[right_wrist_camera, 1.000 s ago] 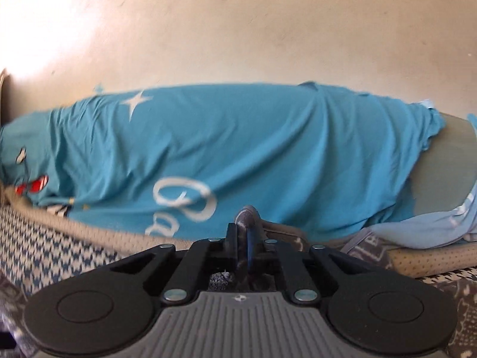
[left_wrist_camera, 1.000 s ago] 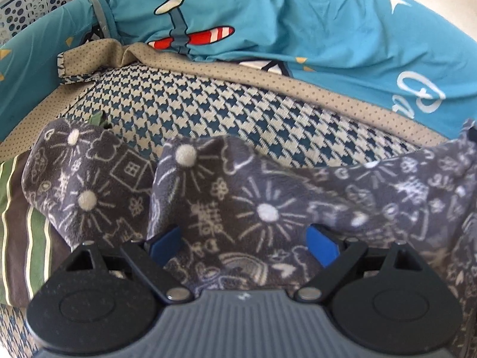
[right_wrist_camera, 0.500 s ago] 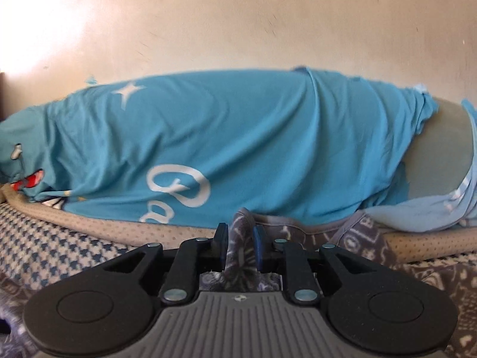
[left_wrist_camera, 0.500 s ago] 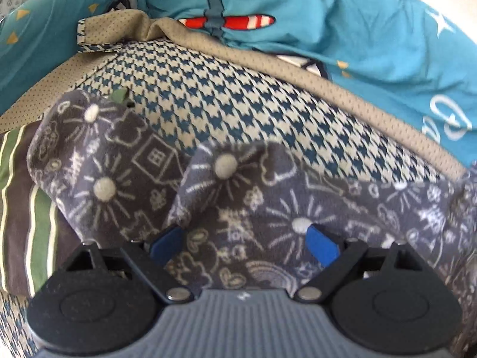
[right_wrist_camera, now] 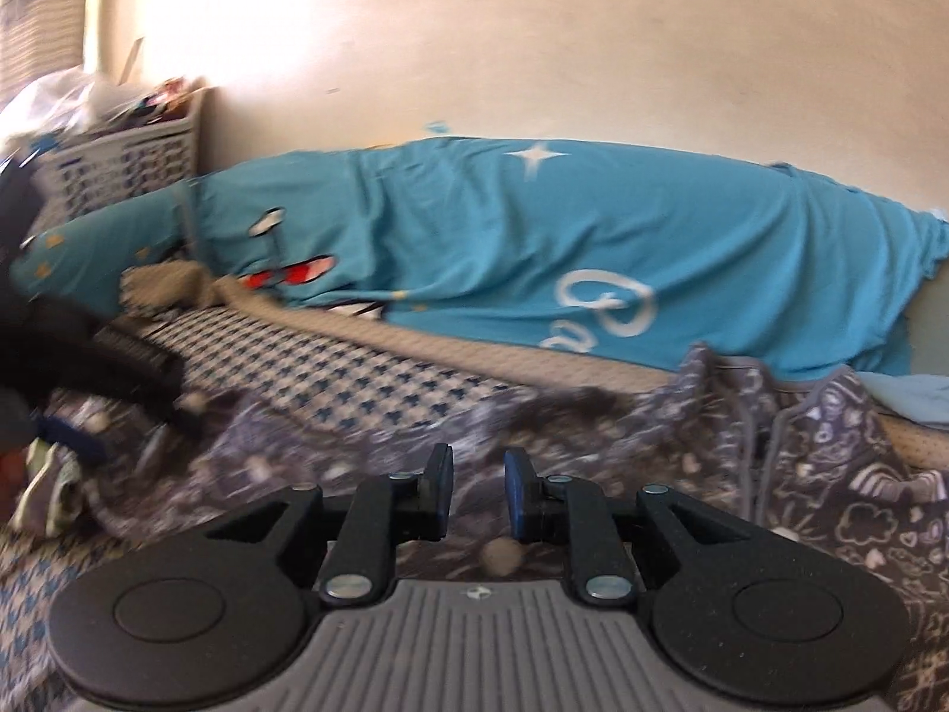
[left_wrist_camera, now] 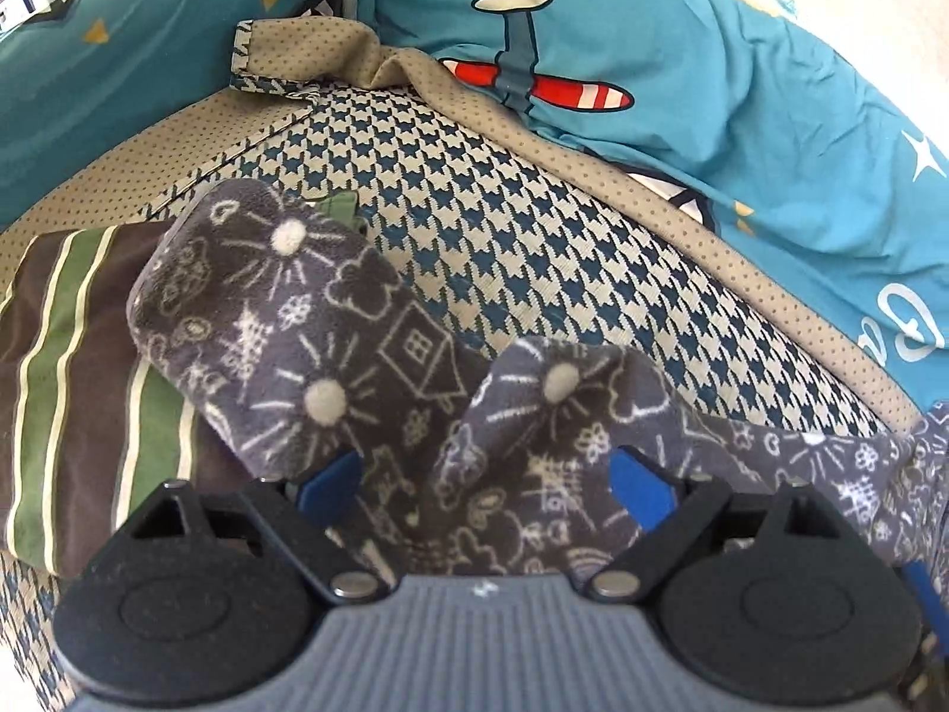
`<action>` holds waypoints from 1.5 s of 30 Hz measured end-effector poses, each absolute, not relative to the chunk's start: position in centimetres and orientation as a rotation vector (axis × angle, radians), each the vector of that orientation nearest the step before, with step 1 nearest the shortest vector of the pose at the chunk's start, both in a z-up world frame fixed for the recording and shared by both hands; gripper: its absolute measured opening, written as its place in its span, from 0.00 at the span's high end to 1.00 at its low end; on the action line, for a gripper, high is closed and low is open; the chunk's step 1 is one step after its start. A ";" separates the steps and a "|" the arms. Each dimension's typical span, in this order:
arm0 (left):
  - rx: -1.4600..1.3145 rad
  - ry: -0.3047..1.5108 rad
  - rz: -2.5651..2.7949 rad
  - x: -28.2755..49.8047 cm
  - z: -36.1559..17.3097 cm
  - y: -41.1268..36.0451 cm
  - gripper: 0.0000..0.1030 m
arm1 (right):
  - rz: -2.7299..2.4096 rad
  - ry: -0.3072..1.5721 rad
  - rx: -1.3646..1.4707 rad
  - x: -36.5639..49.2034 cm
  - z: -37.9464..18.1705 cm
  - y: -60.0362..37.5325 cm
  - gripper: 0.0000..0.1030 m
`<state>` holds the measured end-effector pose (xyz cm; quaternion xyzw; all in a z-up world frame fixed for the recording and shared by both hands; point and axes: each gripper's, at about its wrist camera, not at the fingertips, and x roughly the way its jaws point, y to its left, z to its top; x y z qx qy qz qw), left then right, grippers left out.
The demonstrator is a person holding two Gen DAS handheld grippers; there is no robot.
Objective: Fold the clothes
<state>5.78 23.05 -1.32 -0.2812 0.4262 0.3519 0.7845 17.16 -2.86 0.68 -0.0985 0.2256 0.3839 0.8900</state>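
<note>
The left wrist view looks steeply down, close over the houndstooth bedcover (left_wrist_camera: 474, 219); the right looks shallowly across it.

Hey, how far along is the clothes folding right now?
Early. Done: a striped cloth looks folded flat beside the work. In hand: the grey fleece is bunched between the wide jaws of the left gripper, grip unclear; the right gripper is open, holding nothing. Left: the fleece lies rumpled across the houndstooth cover, unfolded.
</note>
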 end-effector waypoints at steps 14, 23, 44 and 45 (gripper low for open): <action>-0.606 0.912 0.746 4.9 -0.8 23.5 0.11 | 1.013 0.423 -0.525 11.1 -2.1 1.2 0.76; -0.629 0.895 0.764 4.0 0.0 24.9 0.11 | 1.003 0.323 -0.700 10.2 -4.0 3.8 0.69; -0.736 0.809 0.879 -2.9 1.6 32.4 0.10 | 1.000 0.387 -0.772 5.8 -4.4 3.3 0.83; -0.741 0.809 0.877 -3.1 1.5 32.6 0.10 | 0.997 0.401 -0.750 5.7 -4.2 3.1 0.83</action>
